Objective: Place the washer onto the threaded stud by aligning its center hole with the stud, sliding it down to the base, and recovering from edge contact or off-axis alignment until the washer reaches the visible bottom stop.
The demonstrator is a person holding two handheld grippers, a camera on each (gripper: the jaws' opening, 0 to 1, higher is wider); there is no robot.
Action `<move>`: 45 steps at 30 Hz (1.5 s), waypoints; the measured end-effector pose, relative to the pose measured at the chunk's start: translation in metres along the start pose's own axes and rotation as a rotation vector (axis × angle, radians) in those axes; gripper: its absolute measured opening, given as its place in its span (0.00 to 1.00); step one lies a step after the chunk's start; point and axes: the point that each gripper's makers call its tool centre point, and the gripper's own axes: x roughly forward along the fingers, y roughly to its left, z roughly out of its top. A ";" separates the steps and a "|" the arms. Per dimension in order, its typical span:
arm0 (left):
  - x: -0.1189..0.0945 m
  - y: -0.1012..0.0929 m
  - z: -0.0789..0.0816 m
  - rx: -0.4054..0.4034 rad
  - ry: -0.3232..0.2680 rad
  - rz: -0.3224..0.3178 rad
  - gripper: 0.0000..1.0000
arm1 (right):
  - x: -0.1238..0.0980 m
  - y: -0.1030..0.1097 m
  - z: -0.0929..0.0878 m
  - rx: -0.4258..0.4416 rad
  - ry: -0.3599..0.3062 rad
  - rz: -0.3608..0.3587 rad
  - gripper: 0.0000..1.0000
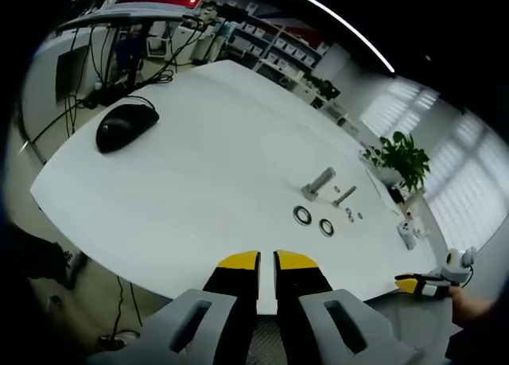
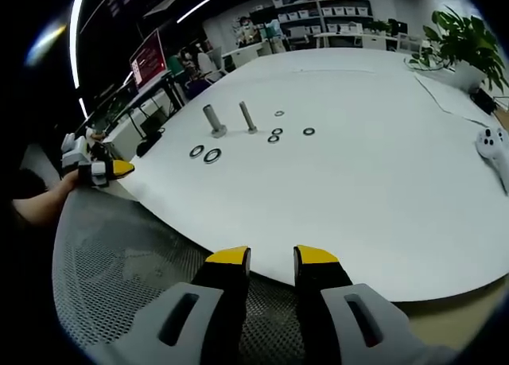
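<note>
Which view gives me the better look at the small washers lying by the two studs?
The right gripper view: the small washers lie spread out as separate rings right of the thin stud. In the left gripper view they are only tiny specks beside that stud.

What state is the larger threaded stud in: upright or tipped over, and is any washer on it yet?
Upright. The larger stud stands on its base on the white table, shaft bare; the two large washers lie flat beside it.

Desk (image 1: 199, 158) smooth matt white. Studs (image 1: 319, 184) dull grey metal. Washers (image 1: 302, 215) dark-ringed metal. Mouse (image 1: 125, 126) matt black plastic. Chair mesh (image 2: 135, 269) grey woven fabric.
</note>
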 end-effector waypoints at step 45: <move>0.000 -0.001 0.001 -0.008 -0.006 -0.010 0.04 | 0.001 0.004 -0.004 -0.042 0.035 0.018 0.24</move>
